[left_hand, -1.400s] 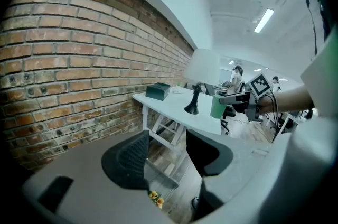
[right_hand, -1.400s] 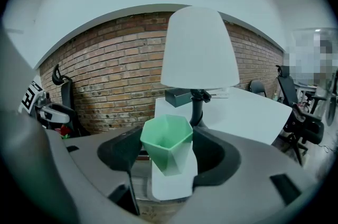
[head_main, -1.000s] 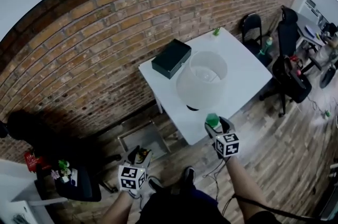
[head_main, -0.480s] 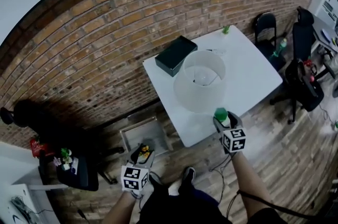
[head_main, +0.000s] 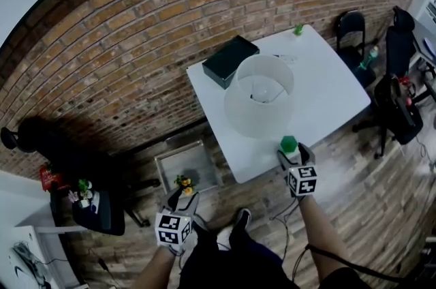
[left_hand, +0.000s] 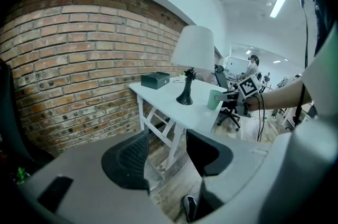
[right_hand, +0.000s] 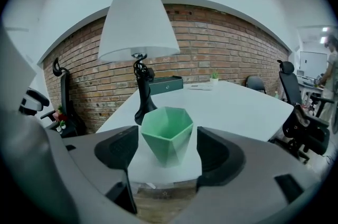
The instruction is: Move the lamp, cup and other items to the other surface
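Note:
A white-shaded lamp on a black foot stands on the white table. A faceted green cup rests near the table's front edge, right of the lamp. My right gripper straddles the cup. Its jaws have just been opening, and a gap shows on each side of the cup. My left gripper hangs low over the floor, left of the table, open with nothing between its jaws. From there the lamp and the cup show ahead.
A black box and a small green plant sit at the table's far side by the brick wall. A shallow tray lies on the floor under the table's left corner. Office chairs stand to the right, another black chair at left.
My right gripper has carried the cup further over the table's edge and lower; the cup now stands on the table with the jaws wider. My left gripper has shifted slightly.

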A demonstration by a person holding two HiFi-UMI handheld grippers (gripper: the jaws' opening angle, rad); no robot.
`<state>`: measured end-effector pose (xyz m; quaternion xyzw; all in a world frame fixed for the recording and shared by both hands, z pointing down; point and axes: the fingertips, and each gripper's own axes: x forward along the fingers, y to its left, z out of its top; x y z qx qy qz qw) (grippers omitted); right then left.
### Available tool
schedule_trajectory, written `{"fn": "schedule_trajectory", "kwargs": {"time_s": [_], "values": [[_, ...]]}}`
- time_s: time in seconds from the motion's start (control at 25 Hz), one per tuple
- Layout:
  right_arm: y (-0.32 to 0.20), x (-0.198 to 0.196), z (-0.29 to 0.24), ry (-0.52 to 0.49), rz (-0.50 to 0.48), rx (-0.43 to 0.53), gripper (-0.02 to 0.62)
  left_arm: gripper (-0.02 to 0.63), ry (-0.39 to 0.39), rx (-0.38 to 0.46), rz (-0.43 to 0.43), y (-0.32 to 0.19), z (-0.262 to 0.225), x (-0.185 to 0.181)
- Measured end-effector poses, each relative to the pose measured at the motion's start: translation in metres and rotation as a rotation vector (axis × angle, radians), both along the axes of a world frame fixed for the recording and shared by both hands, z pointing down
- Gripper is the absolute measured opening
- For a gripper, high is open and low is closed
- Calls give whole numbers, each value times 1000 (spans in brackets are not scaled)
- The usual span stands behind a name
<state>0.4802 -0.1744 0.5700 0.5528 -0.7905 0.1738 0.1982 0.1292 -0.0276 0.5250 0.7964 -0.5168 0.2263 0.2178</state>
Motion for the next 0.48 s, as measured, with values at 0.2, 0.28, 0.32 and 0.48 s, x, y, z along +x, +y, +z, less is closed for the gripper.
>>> {"fn": "schedule_trajectory", "kwargs": {"time_s": [0.2, 0.28, 0.32, 0.48], "values": [[16, -2, 4, -1, 4, -10, 351, 219, 15, -5, 1, 5, 5, 2], [24, -5, 1, -10, 4, -9, 340, 219, 21, -8, 4, 5, 7, 3], [28, -7, -1, -16, 1, -11, 330, 219, 25, -7, 5, 5, 6, 4], [49, -9, -11, -36, 32, 2, 279, 218, 48, 15, 16, 5, 0, 4]]}}
